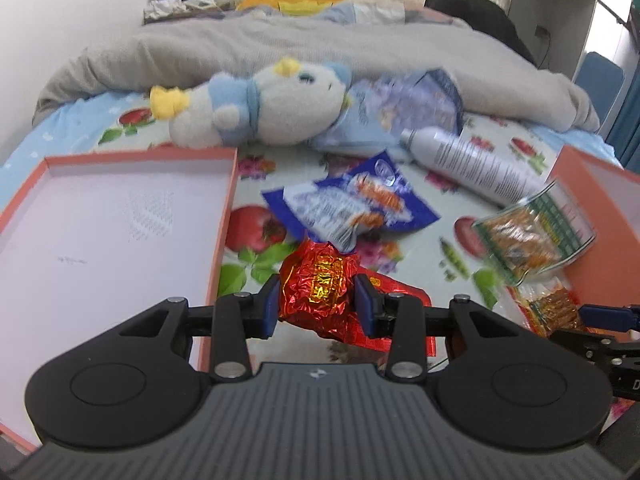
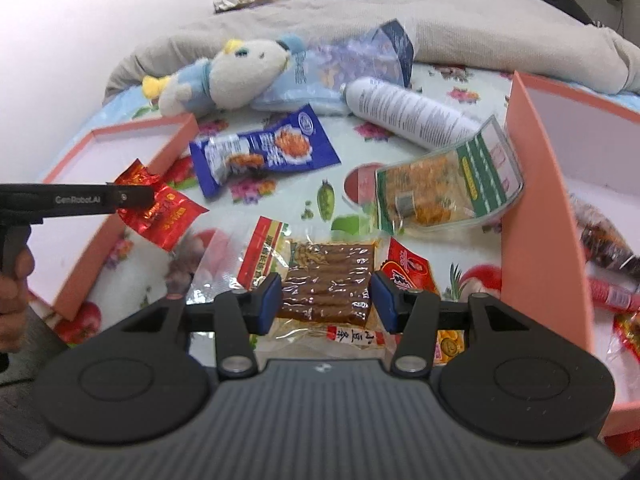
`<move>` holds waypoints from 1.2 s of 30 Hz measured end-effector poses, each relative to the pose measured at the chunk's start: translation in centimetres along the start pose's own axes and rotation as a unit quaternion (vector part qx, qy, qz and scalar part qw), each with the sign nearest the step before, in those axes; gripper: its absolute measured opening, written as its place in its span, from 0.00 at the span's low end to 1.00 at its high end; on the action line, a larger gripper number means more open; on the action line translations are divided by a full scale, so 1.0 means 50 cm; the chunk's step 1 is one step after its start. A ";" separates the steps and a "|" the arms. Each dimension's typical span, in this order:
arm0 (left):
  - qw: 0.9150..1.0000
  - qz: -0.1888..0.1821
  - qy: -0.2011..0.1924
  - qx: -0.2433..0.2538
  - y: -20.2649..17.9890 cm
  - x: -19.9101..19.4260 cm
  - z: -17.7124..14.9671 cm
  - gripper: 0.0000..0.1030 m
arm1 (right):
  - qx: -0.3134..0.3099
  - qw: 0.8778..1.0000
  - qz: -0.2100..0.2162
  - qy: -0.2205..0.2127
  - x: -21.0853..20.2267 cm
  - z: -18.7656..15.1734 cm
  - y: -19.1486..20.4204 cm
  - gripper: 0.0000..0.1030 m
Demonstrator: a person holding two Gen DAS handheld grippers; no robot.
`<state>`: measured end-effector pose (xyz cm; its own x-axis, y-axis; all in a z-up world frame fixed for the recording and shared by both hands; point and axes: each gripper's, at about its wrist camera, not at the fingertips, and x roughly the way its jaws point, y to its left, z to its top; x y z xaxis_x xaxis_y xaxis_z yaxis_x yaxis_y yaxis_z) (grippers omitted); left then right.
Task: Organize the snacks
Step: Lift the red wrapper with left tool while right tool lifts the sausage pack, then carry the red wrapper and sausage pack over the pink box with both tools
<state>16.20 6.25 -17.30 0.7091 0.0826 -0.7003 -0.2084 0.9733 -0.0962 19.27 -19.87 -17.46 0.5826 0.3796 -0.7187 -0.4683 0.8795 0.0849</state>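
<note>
From the left wrist we see the left gripper [image 1: 316, 304] with its jaws clamped on a red foil snack packet [image 1: 318, 294], the blue pads pressing into its crumpled sides. The packet is shiny red with a gold printed panel, bunched into a lump between the pads; its flat tail spreads out to the right and towards us below the jaws. Its long axis runs roughly from near to far, the far end reaching up to the blue snack pouch [image 1: 352, 204] that lies flat on the fruit-patterned bedsheet [image 1: 256, 168]. To the left lies an open pink box lid [image 1: 120, 216], white inside. Further back rest a plush toy [image 1: 256, 104] and a white spray can [image 1: 472, 164], the can lying on its side, slanting from far left to near right. A clear packet with a green label [image 1: 532, 236] leans against the pink box [image 1: 592, 200] on the right.

From the right wrist we see the right gripper [image 2: 326, 300] with its jaws set on either side of a clear vacuum pack of brown strips [image 2: 328, 280]. We cannot tell whether the pads press on it. The pack is transparent with a red and yellow header at its far left corner, and the brown strips run left to right, stacked from near to far. At the left edge the left gripper holds the red foil packet over the corner of the pink box lid, the flat end pointing right and slightly near.
</note>
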 end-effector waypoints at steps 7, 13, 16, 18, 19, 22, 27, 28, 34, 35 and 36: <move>1.000 -0.013 -0.016 -0.017 -0.040 -0.059 0.065 0.42 | 0.003 0.999 0.004 -0.036 -0.067 0.064 -0.008 0.50; 0.999 -0.029 -0.030 -0.033 -0.080 -0.099 0.129 0.42 | 0.007 0.997 -0.001 -0.071 -0.127 0.116 -0.030 0.50; 0.998 -0.037 -0.042 -0.028 -0.110 -0.118 0.158 0.42 | 0.008 0.996 -0.010 -0.088 -0.156 0.142 -0.044 0.50; 0.997 -0.046 -0.048 -0.027 -0.129 -0.129 0.178 0.42 | 0.009 0.995 -0.016 -0.100 -0.176 0.158 -0.057 0.50; 0.997 -0.051 -0.053 -0.025 -0.141 -0.136 0.188 0.42 | 0.010 0.994 -0.020 -0.107 -0.187 0.167 -0.065 0.50; 0.996 -0.065 -0.065 -0.015 -0.175 -0.145 0.221 0.42 | 0.012 0.991 -0.031 -0.127 -0.218 0.191 -0.087 0.50; 0.992 -0.093 -0.082 -0.001 -0.244 -0.156 0.271 0.43 | 0.019 0.986 -0.053 -0.159 -0.260 0.226 -0.129 0.50; 0.991 -0.099 -0.086 0.006 -0.261 -0.161 0.279 0.43 | 0.022 0.985 -0.055 -0.164 -0.266 0.231 -0.138 0.50; 0.986 -0.127 -0.101 0.030 -0.349 -0.183 0.319 0.43 | 0.037 0.979 -0.081 -0.183 -0.298 0.249 -0.189 0.50; 0.986 -0.130 -0.102 0.034 -0.361 -0.183 0.322 0.43 | 0.037 0.978 -0.087 -0.185 -0.302 0.250 -0.198 0.50; 0.985 -0.135 -0.101 0.038 -0.376 -0.183 0.324 0.43 | 0.039 0.978 -0.091 -0.185 -0.304 0.251 -0.207 0.50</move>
<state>24.55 -9.34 2.40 0.8530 -0.1473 -0.5007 0.0515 0.9784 -0.2002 23.62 -31.14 1.24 0.8586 0.2797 -0.4297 -0.2907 0.9559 0.0415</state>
